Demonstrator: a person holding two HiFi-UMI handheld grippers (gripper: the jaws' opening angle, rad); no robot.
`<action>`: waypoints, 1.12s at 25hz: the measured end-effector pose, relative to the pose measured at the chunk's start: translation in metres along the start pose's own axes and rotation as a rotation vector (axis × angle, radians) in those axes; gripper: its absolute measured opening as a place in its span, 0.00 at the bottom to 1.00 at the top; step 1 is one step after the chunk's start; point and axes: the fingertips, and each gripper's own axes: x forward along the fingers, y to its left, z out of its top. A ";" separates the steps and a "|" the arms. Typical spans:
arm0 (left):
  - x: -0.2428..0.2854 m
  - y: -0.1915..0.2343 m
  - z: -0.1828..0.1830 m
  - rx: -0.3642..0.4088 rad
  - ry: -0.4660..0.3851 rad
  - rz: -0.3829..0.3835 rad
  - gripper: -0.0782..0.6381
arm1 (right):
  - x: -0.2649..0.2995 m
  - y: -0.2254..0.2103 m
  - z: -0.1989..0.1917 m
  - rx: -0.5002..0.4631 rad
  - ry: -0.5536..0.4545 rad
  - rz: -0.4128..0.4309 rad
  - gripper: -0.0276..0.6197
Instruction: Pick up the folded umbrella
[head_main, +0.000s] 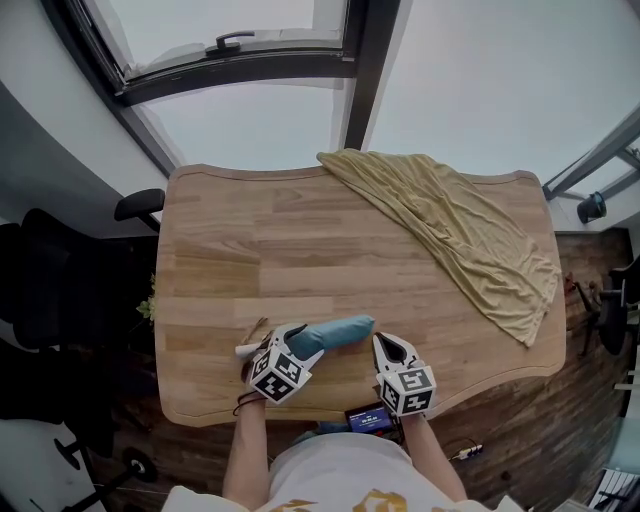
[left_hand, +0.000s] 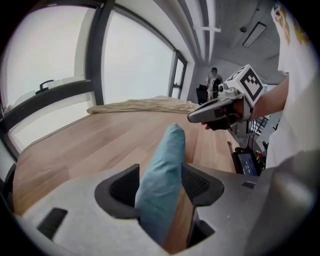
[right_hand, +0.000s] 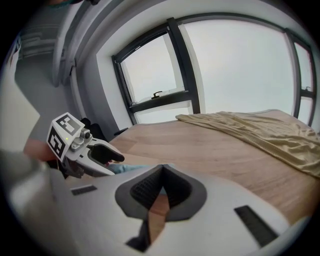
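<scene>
Between the L claw's (left_hand: 159, 184) jaws lies the folded teal umbrella (left_hand: 169, 150), flat on the wood table (head_main: 250, 250), far end poking out past them. Jaws stand wide apart, wood showing beside one pad; not clamped. R claw (right_hand: 161, 172), near that far end, is pinched together, empty. Yellow cloth (head_main: 450, 225) lies well beyond both.

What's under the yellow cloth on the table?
The yellow cloth lies across the far right part of the wooden table, reaching its right edge. Only wood shows around it; anything beneath is covered.
</scene>
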 end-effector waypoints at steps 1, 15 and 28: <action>0.003 0.000 -0.002 0.019 0.023 -0.009 0.49 | 0.002 -0.001 0.000 0.001 0.003 0.001 0.06; 0.031 -0.011 -0.010 0.106 0.236 -0.242 0.53 | 0.026 -0.019 -0.004 0.038 0.040 -0.004 0.06; 0.059 -0.038 -0.037 0.267 0.417 -0.364 0.56 | 0.028 -0.036 -0.006 0.078 0.047 -0.032 0.06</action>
